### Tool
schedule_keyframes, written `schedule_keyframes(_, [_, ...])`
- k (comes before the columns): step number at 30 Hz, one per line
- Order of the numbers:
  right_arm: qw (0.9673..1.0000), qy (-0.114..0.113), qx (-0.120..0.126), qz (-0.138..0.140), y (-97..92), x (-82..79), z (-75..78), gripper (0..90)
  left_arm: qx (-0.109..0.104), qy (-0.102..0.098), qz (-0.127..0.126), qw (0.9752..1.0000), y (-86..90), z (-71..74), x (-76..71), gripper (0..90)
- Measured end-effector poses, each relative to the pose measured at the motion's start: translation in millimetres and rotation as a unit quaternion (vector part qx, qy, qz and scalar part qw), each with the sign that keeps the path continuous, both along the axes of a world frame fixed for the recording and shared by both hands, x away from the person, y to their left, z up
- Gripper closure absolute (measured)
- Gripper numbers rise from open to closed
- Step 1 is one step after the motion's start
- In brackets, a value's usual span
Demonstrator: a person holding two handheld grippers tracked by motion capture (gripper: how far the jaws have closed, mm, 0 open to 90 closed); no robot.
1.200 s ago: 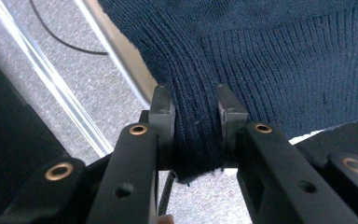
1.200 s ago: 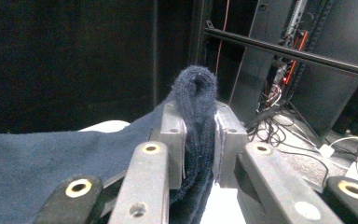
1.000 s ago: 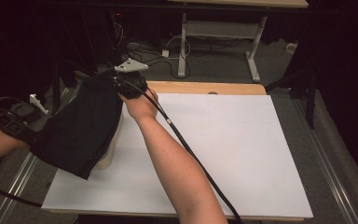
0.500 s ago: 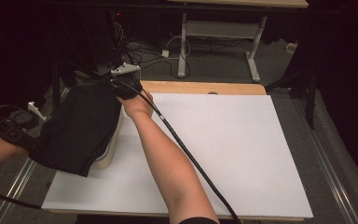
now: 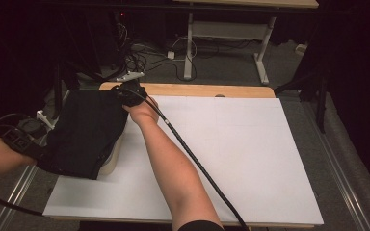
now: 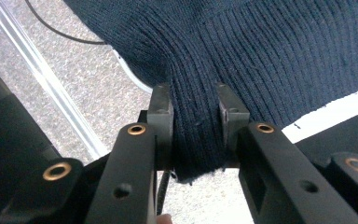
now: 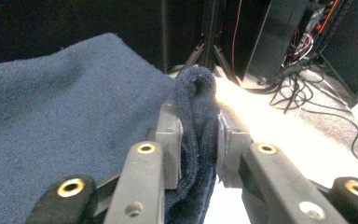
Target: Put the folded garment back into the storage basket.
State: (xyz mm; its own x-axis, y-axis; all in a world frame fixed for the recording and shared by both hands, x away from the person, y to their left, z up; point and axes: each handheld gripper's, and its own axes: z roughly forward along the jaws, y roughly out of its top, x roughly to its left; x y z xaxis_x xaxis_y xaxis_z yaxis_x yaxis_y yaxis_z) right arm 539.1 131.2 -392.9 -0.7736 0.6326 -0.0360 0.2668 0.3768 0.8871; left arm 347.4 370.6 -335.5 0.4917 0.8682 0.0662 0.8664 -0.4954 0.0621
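dark navy knit garment lies spread over the left part of the white tabletop, its left side hanging past the edge, w/ a pale rounded thing peeking out under its right edge. near-left corner of the garment is pinched in the left tongs: ribbed hem bunched tight btwn the two pads, fabric fanning out beyond them. far-right corner is in the right tongs, a folded roll of knit standing up btwn the pads, which press on it from both sides; these jaws have just been opening a bit but the fabric sits gripped btwn them. in the high view the left tongs are at the tabletop's left edge and the right tongs by the wooden back strip. right forearm lies diagonally across the tabletop, black cable trailing beside it. floor behind has cables and a power strip.
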Motion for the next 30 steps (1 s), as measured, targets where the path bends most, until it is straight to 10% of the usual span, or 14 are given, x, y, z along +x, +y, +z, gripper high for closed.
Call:
schedule_keyframes(16, [0.9991, 0.005, 0.026, 0.032, -42.1, -27.3, 7.6, 17.9, 0.006, -0.041, 0.0, 0.9991, -16.7, 19.3, 15.6, 42.8])
schedule_keyframes(27, [0.999, 0.01, 0.025, 0.036, -79.8, -58.6, -14.9, 0.4, 0.006, -0.038, -0.018, 0.9991, -30.9, 5.9, 30.7, 46.6])
schedule_keyframes(30, [0.9992, 0.01, 0.021, 0.032, -90.2, -66.8, -21.0, 0.4, 0.006, -0.034, -0.021, 0.9992, -30.5, 2.3, 32.6, 60.1])
